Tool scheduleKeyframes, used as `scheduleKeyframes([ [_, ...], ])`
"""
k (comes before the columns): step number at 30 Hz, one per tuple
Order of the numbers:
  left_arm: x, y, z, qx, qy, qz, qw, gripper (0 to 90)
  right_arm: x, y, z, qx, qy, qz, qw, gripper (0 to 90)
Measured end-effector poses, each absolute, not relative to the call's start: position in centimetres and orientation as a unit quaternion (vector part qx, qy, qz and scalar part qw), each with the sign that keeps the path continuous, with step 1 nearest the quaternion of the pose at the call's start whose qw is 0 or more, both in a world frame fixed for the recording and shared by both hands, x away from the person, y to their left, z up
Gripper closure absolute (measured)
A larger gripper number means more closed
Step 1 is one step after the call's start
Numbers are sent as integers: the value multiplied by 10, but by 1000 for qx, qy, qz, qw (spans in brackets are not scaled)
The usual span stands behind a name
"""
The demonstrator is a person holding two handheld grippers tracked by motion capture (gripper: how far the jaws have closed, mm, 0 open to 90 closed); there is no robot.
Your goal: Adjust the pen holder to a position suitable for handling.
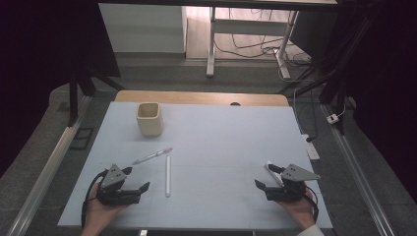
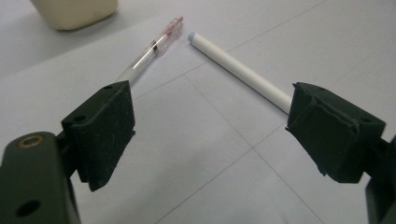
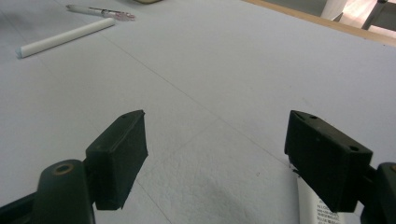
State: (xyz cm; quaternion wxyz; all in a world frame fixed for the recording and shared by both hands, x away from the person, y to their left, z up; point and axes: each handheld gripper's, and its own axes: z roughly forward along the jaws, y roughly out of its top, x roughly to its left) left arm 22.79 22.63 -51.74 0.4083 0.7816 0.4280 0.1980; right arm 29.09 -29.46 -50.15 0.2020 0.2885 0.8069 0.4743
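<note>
Resting released and empty on the table (image 1: 221,132): left gripper (image 2: 210,135) fingers (image 2: 100,130) spread before clear pen (image 2: 152,49) and white marker (image 2: 243,74); right gripper (image 3: 215,158) just beside a white tube (image 3: 317,205), its print too small to read. High up, cream cup (image 1: 149,119) behind.

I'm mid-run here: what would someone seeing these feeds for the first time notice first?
Probably the two pens lying near the middle of the pale table: a clear pen angled beside a white pen, with a cream cup standing behind them. Then the left gripper and right gripper, both open and empty, low at the near edge; a white object lies by the right one.
</note>
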Motion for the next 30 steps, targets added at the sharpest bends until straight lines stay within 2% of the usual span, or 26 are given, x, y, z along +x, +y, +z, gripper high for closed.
scheduleKeyframes([
  [30, 226, 233, -514, 776, 430, 205, 414, 174, 290, -294, -501, 286, 806, 479, 197, 214],
])
